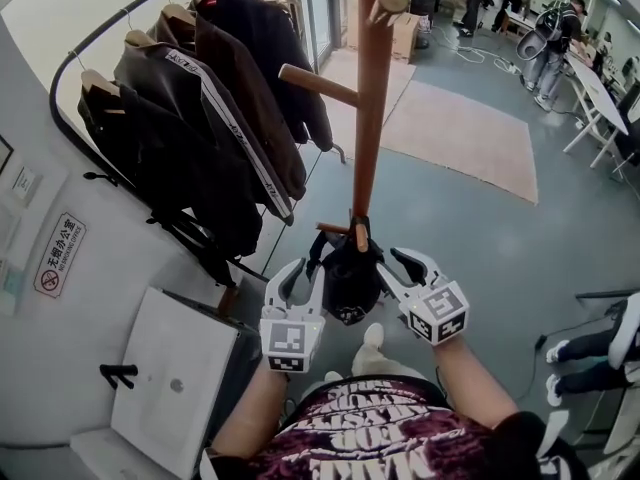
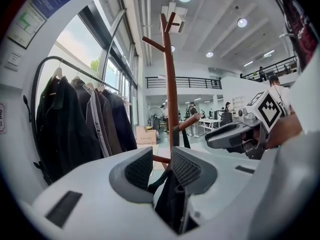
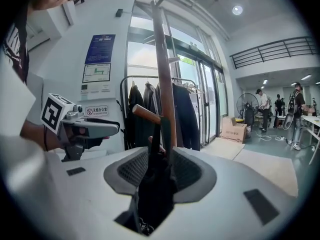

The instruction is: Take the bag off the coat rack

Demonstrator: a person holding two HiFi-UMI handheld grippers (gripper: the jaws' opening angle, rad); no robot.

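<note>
Bag [image 1: 352,273] hangs on the low peg [image 1: 357,236] of the coat rack [image 1: 372,118]. Left tongs [image 1: 303,273] pinch its side fabric; right tongs [image 1: 392,268] are clamped on the opposite side. Advice: lift both evenly until it clears the peg tip, then draw it away from the pole.

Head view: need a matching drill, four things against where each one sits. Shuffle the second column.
1. bag
2. jackets
3. rug
4. left hand-held gripper

a. lying flat, past the coat rack
b. hung in a row, far left
c. hanging from a low peg of the coat rack
d. against the bag's left side

Pairs: 1-c, 2-b, 3-a, 4-d
</note>
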